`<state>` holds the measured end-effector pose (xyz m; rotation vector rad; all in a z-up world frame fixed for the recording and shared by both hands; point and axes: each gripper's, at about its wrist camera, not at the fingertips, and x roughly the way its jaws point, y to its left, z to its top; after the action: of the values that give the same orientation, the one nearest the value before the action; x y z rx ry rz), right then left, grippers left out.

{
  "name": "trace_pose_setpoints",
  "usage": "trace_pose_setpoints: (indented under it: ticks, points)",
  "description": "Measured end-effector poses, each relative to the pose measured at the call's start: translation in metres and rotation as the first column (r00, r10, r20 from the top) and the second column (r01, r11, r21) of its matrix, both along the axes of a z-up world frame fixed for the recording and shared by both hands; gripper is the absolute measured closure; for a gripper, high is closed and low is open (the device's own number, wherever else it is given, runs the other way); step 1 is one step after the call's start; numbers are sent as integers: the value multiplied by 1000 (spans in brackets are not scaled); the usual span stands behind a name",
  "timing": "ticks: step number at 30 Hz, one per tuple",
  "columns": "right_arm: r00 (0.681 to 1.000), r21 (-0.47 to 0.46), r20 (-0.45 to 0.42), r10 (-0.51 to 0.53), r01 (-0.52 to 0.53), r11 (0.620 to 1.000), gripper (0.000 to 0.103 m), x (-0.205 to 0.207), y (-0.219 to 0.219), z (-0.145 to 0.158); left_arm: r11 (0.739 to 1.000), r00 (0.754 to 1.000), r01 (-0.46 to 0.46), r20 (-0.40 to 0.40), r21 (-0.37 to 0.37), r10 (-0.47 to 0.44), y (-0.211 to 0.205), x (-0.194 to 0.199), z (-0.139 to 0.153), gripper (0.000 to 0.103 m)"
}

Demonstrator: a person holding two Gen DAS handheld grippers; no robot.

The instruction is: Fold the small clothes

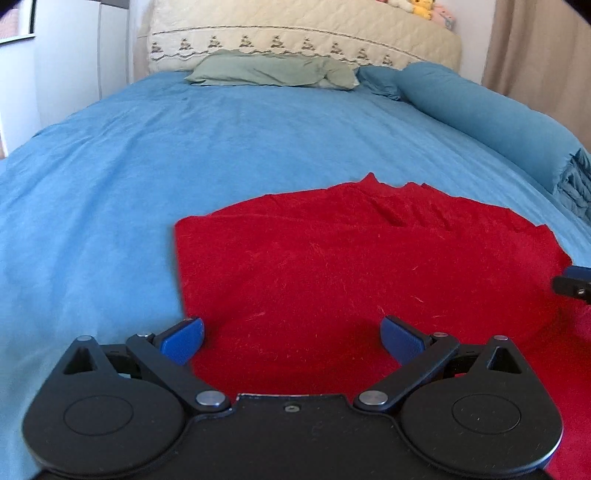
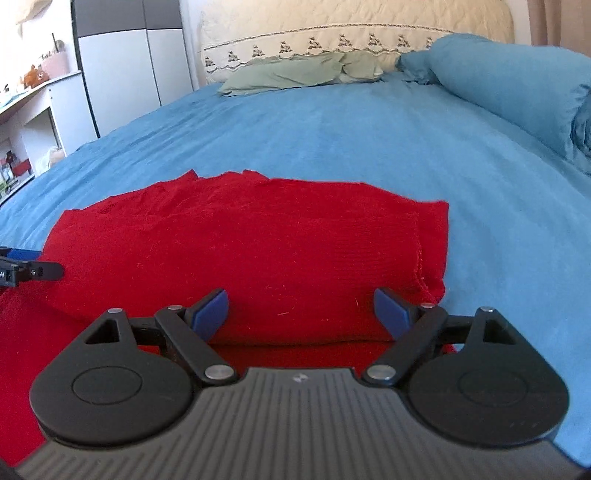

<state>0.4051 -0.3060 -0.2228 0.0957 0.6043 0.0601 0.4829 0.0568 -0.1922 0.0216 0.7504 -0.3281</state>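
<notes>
A fuzzy red knitted garment lies folded flat on a bed covered by a soft blue sheet, its surface flecked with loose fibres. In the left wrist view it fills the centre and runs off toward 4 o'clock; its left edge is straight and its far edge is ragged with small creases. In the right wrist view a stitched seam runs down near its right edge at 3 o'clock, and a thick folded hem lies just ahead of the fingers. The left gripper, black with blue pads, stands spread wide above the cloth, pinching nothing. The right gripper is likewise spread wide, empty. Bare sheet stretches toward 12 o'clock up to a rumpled sage-green pillow, a blue bolster at 2 o'clock and a cream quilted headboard.
</notes>
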Motion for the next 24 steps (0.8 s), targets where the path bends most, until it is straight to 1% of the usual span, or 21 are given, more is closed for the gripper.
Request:
trace_pose_setpoints:
  ticks: [3,7,10,13,16,17,19,20,22,24]
  points:
    - [999,15,46,19,-20,1000,1,-18,0,21,1000,1000,-11,6,-22,11,9,-23,14,0]
    - [993,26,107,44,-47,999,1,-64,-4,55,998,999,-44,3,-33,44,27,-70,37,0]
    - [992,0,117,44,-45,999,1,-101,-10,86,995,996,-88,4,-42,88,40,-110,64,0]
    - [989,-19,138,46,-43,999,1,-142,-17,119,990,991,-132,32,-41,133,51,-153,98,0]
    - [989,-7,143,38,-37,999,0,-184,-28,150,988,987,-145,66,-51,148,59,-198,124,0]
    - [990,10,139,36,-37,999,0,-197,-32,158,988,987,-148,58,-47,151,61,-209,129,0]
    - [992,43,120,37,-43,998,0,-223,-36,166,989,990,-141,13,-39,142,65,-230,128,0]
    - [994,48,101,40,-45,998,0,-234,-36,168,990,991,-133,-21,-40,132,66,-239,124,0]
    - [998,43,55,34,-37,998,0,-260,-34,164,991,989,-119,-100,-68,112,70,-253,109,0]
    - [999,31,13,36,-36,999,0,-280,-29,153,988,980,-114,-177,-108,94,74,-267,91,0]
